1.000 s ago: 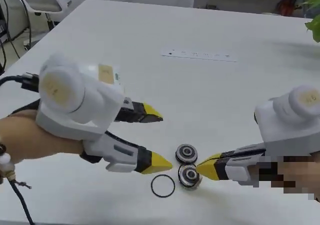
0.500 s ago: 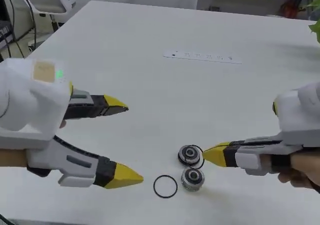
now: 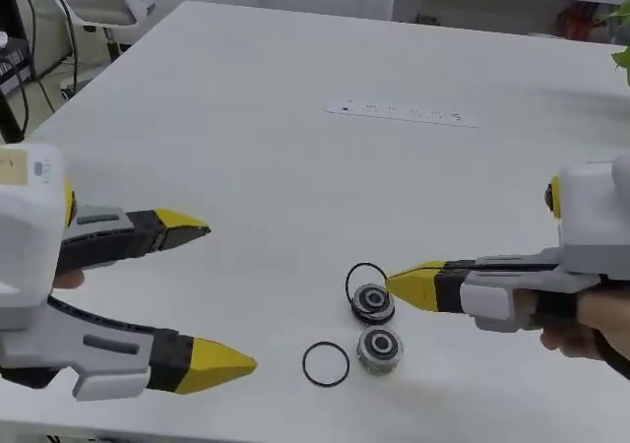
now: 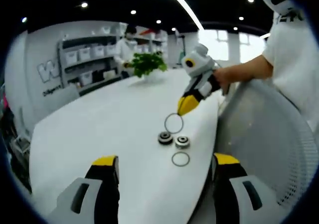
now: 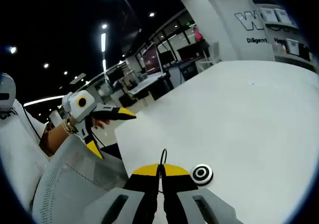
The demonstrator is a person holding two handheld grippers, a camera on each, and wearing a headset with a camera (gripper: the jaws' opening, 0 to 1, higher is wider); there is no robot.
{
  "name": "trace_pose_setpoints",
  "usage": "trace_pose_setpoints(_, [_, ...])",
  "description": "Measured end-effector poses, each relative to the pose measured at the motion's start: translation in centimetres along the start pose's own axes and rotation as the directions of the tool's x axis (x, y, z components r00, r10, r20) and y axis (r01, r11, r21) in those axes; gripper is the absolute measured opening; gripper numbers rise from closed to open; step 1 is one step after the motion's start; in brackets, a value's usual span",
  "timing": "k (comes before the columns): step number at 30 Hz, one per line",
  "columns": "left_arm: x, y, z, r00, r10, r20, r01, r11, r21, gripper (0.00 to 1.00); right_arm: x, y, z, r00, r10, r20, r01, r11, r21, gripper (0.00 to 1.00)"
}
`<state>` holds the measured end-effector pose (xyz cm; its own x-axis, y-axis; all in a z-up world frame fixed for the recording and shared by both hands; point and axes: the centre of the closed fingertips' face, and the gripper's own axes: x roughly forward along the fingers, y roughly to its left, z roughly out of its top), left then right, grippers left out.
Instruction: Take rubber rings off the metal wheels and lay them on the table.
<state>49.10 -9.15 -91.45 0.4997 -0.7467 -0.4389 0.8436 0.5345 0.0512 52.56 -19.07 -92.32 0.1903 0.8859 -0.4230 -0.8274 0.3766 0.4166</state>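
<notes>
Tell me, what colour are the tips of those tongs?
Yellow tips, clearest in the head view.

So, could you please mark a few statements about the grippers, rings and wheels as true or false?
1. The right gripper is shut on a ring. True.
2. The left gripper is shut as well. False: its jaws stand wide apart and hold nothing.
3. A loose ring lies flat on the table beside the wheels. True.
4. Three wheels sit on the table. False: there are two, side by side.
5. The loose ring is fitted around a wheel. False: it lies apart, next to the nearer wheel.
</notes>
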Motion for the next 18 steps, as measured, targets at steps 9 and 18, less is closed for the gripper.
trace_pose_setpoints(9, [-0.8,-0.4,-1.3,0.9991,0.04,0.011,-0.039,0.996,-0.086,0.79,1.6,2.3,-0.5,0.9964,0.073,-0.042,-0.074,0.997,-0.017,0.0])
trace_pose_setpoints(18, [-1.0,-0.4,-1.6,0.9983,0.058,0.009,-0.057,0.992,-0.117,0.8,4.2,4.0,-1.8,0.976,0.138,-0.169,-0.152,0.986,-0.072,0.0])
